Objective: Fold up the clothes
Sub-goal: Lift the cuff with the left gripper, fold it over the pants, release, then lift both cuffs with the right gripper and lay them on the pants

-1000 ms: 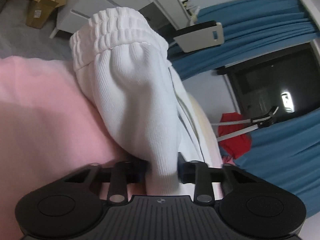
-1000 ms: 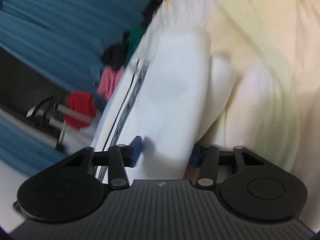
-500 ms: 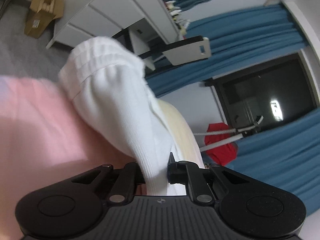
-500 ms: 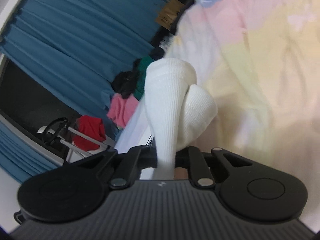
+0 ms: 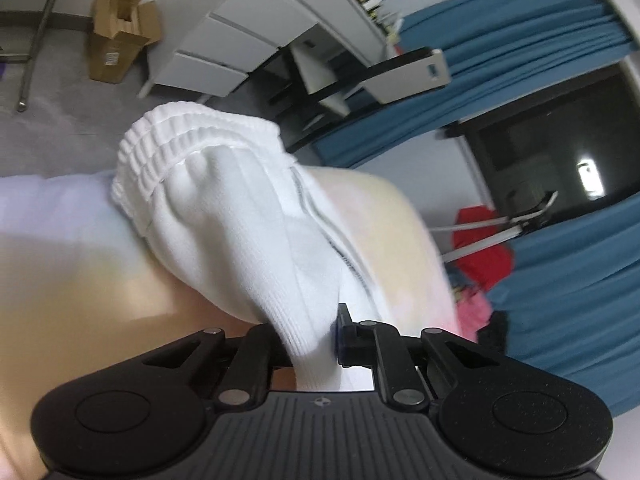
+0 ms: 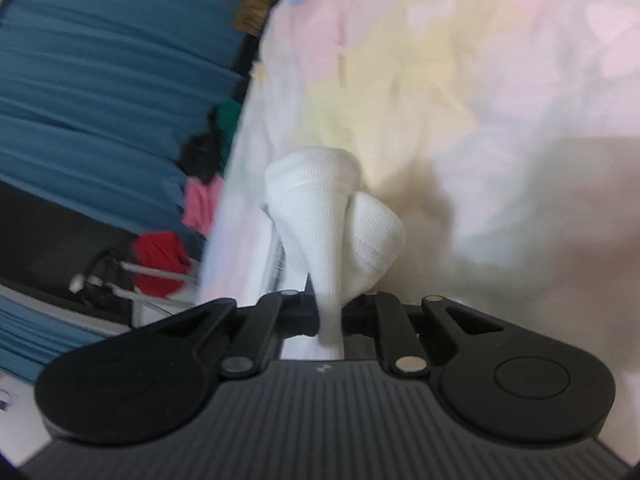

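Note:
A white ribbed garment with an elastic waistband at its far end hangs bunched over the pastel bed sheet. My left gripper is shut on a fold of it. Grey striped trim runs along its right side. In the right wrist view the same white garment rises in a narrow bunch, and my right gripper is shut on its lower end. The rest of the cloth is hidden behind both grippers.
A pastel pink and yellow bed sheet lies under the garment. Blue curtains, a grey drawer unit, a cardboard box and a rack with red cloth stand beyond the bed. Coloured clothes lie by the bed's edge.
Both grippers closed on the white garment and lifted it. The views swung: the left one now shows more floor and furniture, the right one more bed sheet.

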The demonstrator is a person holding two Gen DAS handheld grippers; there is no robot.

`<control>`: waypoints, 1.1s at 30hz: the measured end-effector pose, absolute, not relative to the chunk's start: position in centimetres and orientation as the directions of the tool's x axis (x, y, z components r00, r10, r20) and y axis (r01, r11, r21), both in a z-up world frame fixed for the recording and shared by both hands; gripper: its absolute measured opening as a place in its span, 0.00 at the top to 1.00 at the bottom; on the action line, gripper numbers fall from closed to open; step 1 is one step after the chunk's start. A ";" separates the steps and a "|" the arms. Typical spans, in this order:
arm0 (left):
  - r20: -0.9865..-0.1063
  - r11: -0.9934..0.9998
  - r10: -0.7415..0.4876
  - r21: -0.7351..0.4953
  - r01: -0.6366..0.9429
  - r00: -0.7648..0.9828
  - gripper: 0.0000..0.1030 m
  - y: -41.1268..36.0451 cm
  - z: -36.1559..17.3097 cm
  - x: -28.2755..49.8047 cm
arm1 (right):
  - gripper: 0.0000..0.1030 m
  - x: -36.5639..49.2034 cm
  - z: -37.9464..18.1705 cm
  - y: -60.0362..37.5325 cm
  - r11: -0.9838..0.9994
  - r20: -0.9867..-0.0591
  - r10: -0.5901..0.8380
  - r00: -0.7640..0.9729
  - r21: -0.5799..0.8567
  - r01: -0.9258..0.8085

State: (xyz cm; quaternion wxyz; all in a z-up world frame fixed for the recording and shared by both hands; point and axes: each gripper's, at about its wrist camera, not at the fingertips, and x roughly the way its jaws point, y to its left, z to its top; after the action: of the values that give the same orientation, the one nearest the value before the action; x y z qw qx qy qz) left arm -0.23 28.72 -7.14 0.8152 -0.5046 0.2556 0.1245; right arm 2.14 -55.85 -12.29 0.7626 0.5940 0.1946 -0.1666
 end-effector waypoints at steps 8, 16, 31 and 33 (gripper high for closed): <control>-0.610 0.635 0.037 -0.597 -0.490 0.791 0.49 25.4 -4.6 -1.5 | 0.82 2.3 -14.2 -55.9 0.170 -0.456 0.031 0.889 0.879 0.445; -0.509 0.826 0.269 -0.315 -0.467 0.818 0.27 17.7 -0.4 -4.2 | 0.56 3.1 -14.5 -56.7 0.194 -0.422 0.063 0.904 0.894 0.404; -0.464 0.971 0.093 -0.152 -0.182 0.881 0.24 4.9 -3.6 3.7 | 0.57 4.5 -14.7 -57.0 0.293 -0.419 0.030 0.908 0.872 0.392; -0.478 0.979 0.067 -0.138 -0.150 0.876 0.23 3.4 -4.7 5.2 | 0.62 4.1 -14.3 -56.9 0.331 -0.457 -0.035 0.889 0.834 0.442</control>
State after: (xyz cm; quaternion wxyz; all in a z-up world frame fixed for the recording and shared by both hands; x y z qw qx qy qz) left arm 5.20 3.41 -4.74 0.9647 -0.0857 0.2427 0.0562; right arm 4.10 -56.95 -14.31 0.7952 0.5586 0.1821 -0.1498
